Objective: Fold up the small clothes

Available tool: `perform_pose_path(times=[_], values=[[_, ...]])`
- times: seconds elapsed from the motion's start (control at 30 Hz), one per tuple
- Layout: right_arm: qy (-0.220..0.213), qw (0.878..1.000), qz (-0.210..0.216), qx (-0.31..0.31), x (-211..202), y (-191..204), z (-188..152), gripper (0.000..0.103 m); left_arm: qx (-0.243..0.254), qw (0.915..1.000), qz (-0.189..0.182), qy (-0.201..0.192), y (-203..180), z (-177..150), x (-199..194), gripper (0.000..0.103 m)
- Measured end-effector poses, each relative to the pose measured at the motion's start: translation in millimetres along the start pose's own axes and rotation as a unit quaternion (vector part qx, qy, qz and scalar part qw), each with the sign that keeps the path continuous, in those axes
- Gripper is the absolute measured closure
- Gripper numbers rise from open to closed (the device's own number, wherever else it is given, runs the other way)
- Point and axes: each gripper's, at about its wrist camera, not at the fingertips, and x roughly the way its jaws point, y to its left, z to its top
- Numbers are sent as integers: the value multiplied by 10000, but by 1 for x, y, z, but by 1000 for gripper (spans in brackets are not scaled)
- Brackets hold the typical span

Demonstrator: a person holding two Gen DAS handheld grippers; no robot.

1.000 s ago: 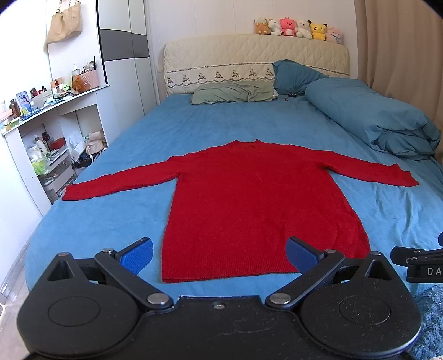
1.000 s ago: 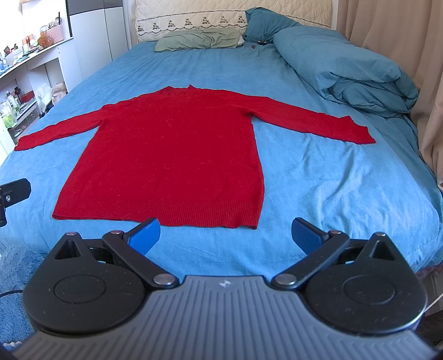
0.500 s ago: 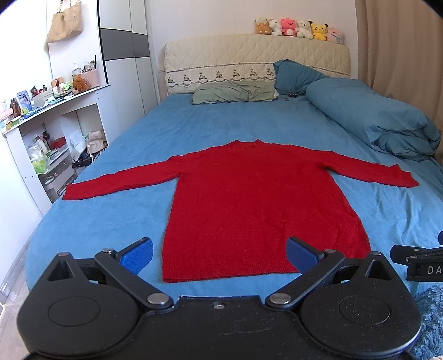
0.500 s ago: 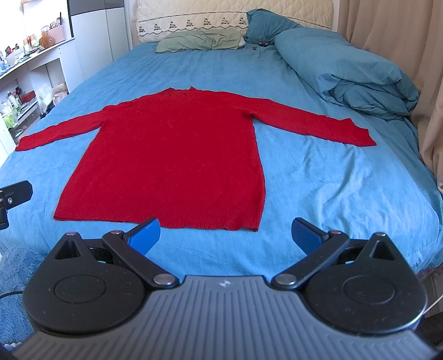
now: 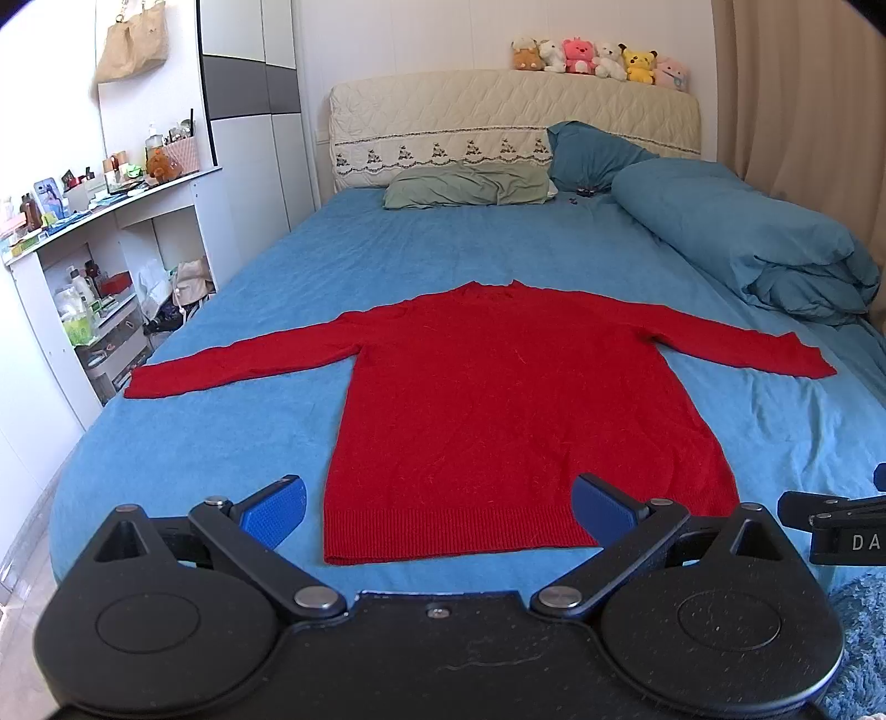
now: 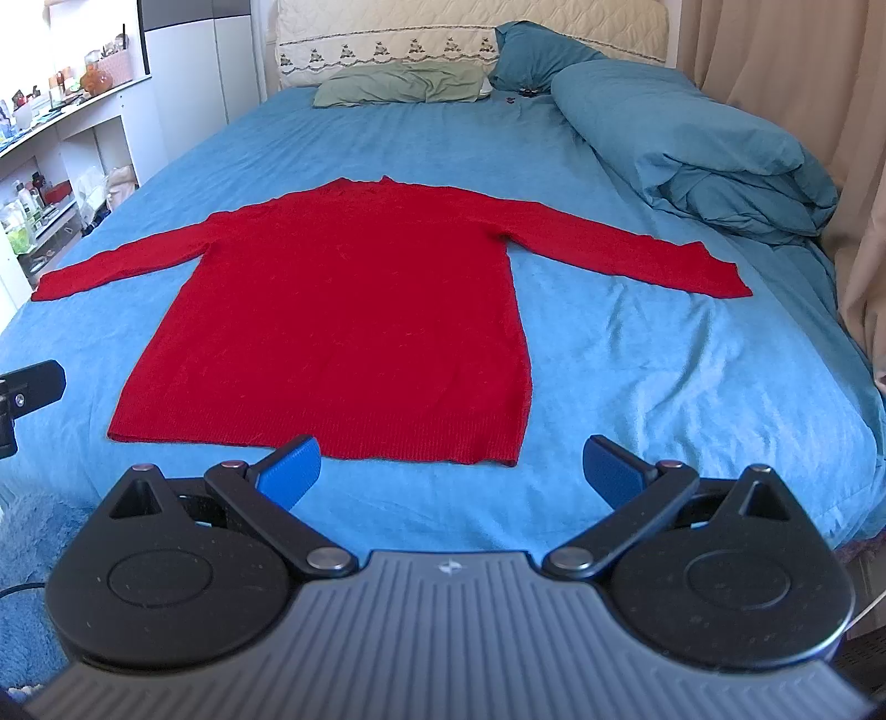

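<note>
Red sweater (image 5: 515,410) flat on blue bed (image 5: 387,249), sleeves outspread.

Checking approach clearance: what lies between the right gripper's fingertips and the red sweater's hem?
Only bare blue bedsheet, a narrow strip, separates the right gripper from the red sweater hem, as the right wrist view shows.

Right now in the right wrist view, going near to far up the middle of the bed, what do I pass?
Right gripper, open → sweater hem → sweater collar → bare blue sheet → green pillow → headboard.
</note>
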Motion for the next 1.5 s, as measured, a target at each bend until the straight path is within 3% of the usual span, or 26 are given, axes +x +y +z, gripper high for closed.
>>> perform_pose_path(times=[0.67,0.8,1.0,1.23,1.5], values=[[-31,10000,50,35,-3,2,5,0,-103,9999,-14,-45,2,5,-4,0],[-150,9999,27,80,-10,-3,21,0,-154,9997,-19,-197,2,23,-7,0],[-509,9982,-119,284,-14,-32,74,0,-131,9972,-189,-709,0,85,0,0],[-621,9921,-315,1048,39,-99,143,0,312,9927,-404,-1097,-20,169,66,0],[-362,9811,-793,1726,164,-182,187,0,650,9922,-793,-712,-67,227,206,0]])
